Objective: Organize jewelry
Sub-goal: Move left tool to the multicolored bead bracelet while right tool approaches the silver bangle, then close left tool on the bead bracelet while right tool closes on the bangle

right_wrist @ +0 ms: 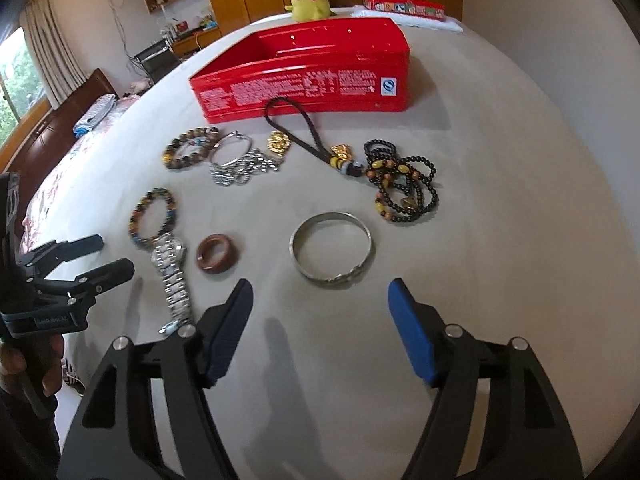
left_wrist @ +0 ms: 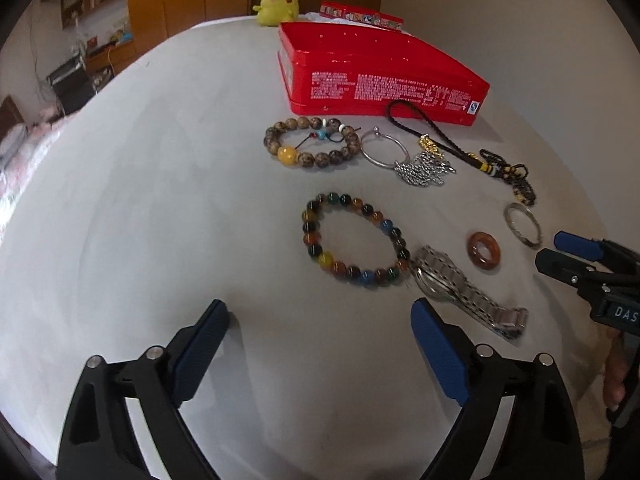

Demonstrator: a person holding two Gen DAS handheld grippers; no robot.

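Left wrist view: the left gripper [left_wrist: 320, 344] hangs over the white table [left_wrist: 140, 200] with its two blue pads spread wide, holding nothing. At twelve o'clock from it lies one multicoloured bead bracelet [left_wrist: 354, 240], touching one steel wristwatch [left_wrist: 460, 284] at two o'clock. Farther up sit one brown wooden bead bracelet [left_wrist: 312, 142], one thin silver hoop bangle [left_wrist: 382, 148] and one heap of silver chain [left_wrist: 424, 168]. One black braided cord [left_wrist: 432, 128] leans on the single open red tin [left_wrist: 380, 76]. One reddish stone ring [left_wrist: 485, 255] and one silver bangle [left_wrist: 522, 225] lie at three o'clock, near the right gripper [left_wrist: 560, 250], whose opening I cannot tell here. One yellow Pikachu plush [left_wrist: 278, 2] stands at the far edge.

Right wrist view: the right gripper [right_wrist: 320, 320] is likewise spread wide and empty, the silver bangle [right_wrist: 332, 250] just beyond it at twelve o'clock. One tangle of black and yellow beads [right_wrist: 404, 184] lies at one o'clock. The stone ring [right_wrist: 218, 254] and watch [right_wrist: 172, 276] lie at ten o'clock, beside the left gripper [right_wrist: 108, 254], its two fingers parted. The tin [right_wrist: 304, 80] holds no jewelry that I can see.
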